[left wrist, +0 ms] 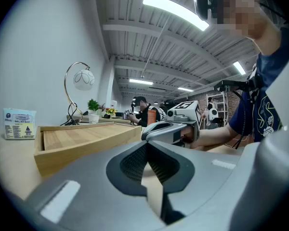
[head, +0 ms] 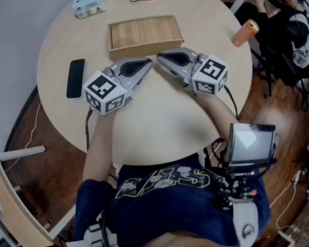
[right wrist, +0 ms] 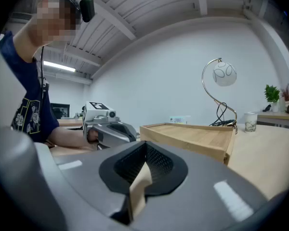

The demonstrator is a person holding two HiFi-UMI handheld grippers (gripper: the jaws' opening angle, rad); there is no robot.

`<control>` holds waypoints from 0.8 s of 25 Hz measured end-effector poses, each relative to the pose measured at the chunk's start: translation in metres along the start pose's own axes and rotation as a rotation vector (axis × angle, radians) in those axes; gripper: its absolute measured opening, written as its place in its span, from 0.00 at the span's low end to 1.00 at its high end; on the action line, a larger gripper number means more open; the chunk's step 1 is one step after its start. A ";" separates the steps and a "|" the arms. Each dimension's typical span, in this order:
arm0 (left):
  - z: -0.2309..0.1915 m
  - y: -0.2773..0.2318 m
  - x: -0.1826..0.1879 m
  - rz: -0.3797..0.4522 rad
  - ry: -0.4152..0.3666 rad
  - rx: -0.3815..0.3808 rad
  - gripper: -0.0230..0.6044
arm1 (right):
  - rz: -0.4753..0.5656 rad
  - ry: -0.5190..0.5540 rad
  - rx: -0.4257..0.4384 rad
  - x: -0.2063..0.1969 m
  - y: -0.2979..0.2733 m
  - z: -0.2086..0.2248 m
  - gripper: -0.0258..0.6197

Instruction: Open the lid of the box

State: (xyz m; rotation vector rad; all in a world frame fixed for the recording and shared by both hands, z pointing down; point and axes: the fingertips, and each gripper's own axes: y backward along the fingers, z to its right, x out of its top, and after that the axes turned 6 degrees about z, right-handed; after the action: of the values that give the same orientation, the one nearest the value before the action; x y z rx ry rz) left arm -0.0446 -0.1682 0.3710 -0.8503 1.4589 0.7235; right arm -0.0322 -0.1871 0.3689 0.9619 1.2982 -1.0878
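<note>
Wooden box point(head: 145, 35) just beyond the closed, empty left tool point(head: 147, 64) and right tool point(head: 160, 57).

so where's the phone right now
Head view: the phone lies flat near the left edge of the table, just left of the left gripper.

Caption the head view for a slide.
Left gripper and right gripper, jaws shut, rest on the table before the wooden box.

Grey left gripper point(head: 150, 62); navy shirt point(head: 165, 212), perhaps yellow-lettered
</note>
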 end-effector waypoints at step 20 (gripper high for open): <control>0.008 0.028 0.058 0.232 0.026 -0.009 0.04 | 0.216 -0.017 0.024 0.046 0.028 0.001 0.04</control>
State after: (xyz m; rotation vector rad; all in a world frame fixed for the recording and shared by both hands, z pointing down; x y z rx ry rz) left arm -0.0638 -0.1518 0.3112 -0.7062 1.5946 0.8950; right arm -0.0067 -0.1845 0.3221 1.0821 1.1405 -0.9442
